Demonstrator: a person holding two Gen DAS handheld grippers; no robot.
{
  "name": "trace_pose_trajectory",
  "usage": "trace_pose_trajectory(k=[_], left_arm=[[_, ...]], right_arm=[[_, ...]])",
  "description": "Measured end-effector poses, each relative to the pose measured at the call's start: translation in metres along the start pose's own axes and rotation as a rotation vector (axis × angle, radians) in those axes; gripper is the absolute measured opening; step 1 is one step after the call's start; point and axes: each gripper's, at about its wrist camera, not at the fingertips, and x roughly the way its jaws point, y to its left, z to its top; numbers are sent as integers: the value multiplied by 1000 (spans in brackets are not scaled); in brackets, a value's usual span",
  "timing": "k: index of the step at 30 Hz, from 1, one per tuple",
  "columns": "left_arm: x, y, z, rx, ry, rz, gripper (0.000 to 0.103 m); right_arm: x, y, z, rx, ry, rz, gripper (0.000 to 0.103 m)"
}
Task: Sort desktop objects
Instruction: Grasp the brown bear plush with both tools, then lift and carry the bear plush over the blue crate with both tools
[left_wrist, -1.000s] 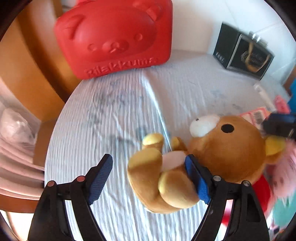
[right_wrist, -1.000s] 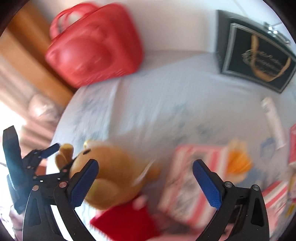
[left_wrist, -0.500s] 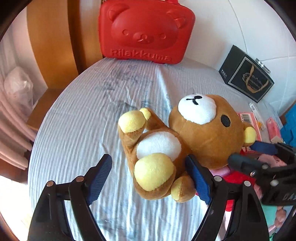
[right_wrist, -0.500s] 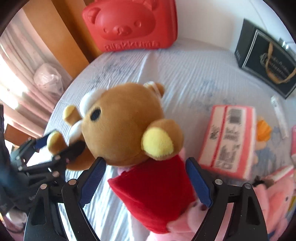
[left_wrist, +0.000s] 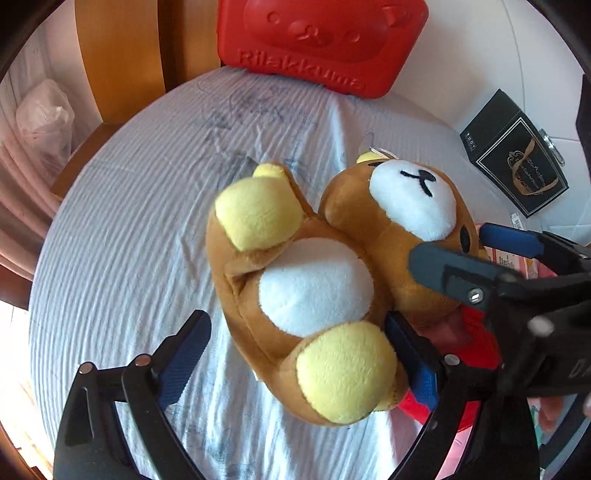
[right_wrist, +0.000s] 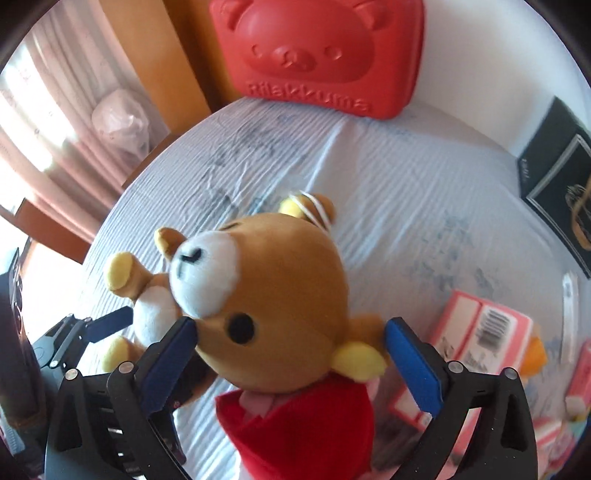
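A brown plush bear (left_wrist: 317, 280) with yellow paws and a white belly lies on its back on the white cloth (left_wrist: 122, 229). My left gripper (left_wrist: 299, 358) is open, its jaws on either side of the bear's lower body; the right pad touches the leg. My right gripper (right_wrist: 291, 354) is open around the bear's head (right_wrist: 280, 295), and its left pad presses the face. It also shows in the left wrist view (left_wrist: 491, 254) at the bear's head. A red plush (right_wrist: 303, 432) lies under the bear's head.
A red Rilakkuma case (left_wrist: 321, 40) stands at the back against the wall. A black box (left_wrist: 517, 155) stands at the right. Pink boxes (right_wrist: 476, 332) and small items lie at the right. The table's left edge drops to pink curtains (right_wrist: 44, 122) and a plastic bag (left_wrist: 44, 114).
Both grippers have closed in on the bear. The right gripper now straddles its head; the left is nearer its body. The bear's head has turned toward the back.
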Motion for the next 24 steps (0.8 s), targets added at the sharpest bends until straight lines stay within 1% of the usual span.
trace_pose_trajectory(k=[2, 4, 6, 8, 11, 14, 15, 16, 17, 21, 22, 24], left_arm=[[2, -1, 3, 6, 8, 11, 97], [3, -1, 4, 35, 11, 25, 98], [3, 2, 4, 49, 15, 38, 100], [5, 10, 5, 42, 24, 52, 103], [11, 15, 7, -1, 45, 24, 103], [17, 11, 4, 6, 46, 30, 103], [20, 8, 3, 14, 56, 37, 102], [23, 7, 2, 17, 63, 35, 94], [26, 6, 0, 20, 71, 17, 84], [19, 2, -2, 48, 34, 46, 79], [17, 2, -1, 59, 31, 47, 78], [14, 3, 0, 66, 21, 44, 78]], right_arm=[[8, 2, 1, -29, 12, 0, 103], [15, 4, 5, -49, 26, 13, 103], [22, 6, 8, -67, 35, 41, 103], [27, 7, 10, -74, 46, 69, 103], [35, 9, 11, -70, 58, 98, 103], [39, 4, 12, -37, 61, 127, 103], [40, 1, 12, -27, 64, 138, 103], [40, 0, 13, -21, 68, 147, 103], [41, -2, 14, -15, 73, 155, 103], [41, -4, 12, 5, 71, 164, 103], [41, -5, 12, 12, 68, 166, 101], [36, -4, 11, 15, 53, 166, 95]])
